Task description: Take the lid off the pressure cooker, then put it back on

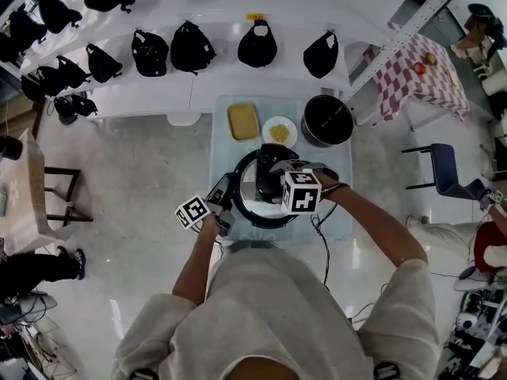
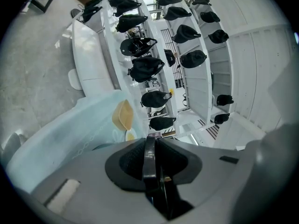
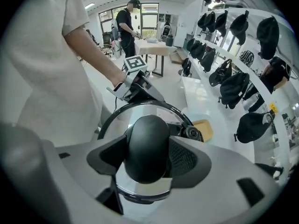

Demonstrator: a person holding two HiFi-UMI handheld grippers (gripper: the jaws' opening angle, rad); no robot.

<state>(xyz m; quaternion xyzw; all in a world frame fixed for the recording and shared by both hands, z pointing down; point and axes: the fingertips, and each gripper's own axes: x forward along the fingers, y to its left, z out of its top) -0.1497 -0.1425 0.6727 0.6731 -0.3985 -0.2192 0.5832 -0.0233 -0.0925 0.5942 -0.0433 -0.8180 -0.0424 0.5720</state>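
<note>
Tray point(image 1: 243, 121), plate point(image 1: 280, 131) and pot point(image 1: 327, 120) lie behind the lid point(image 1: 250, 202).

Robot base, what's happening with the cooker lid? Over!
Left gripper clamps cooker's black edge. Right gripper shut on lid knob. Lid on. Plate, tray behind, not blocking.

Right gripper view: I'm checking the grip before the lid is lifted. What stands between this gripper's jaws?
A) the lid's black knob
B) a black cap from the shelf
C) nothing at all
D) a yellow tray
A: the right gripper has a pad on each side of the lid's black knob, which fills the gap between them.
</note>
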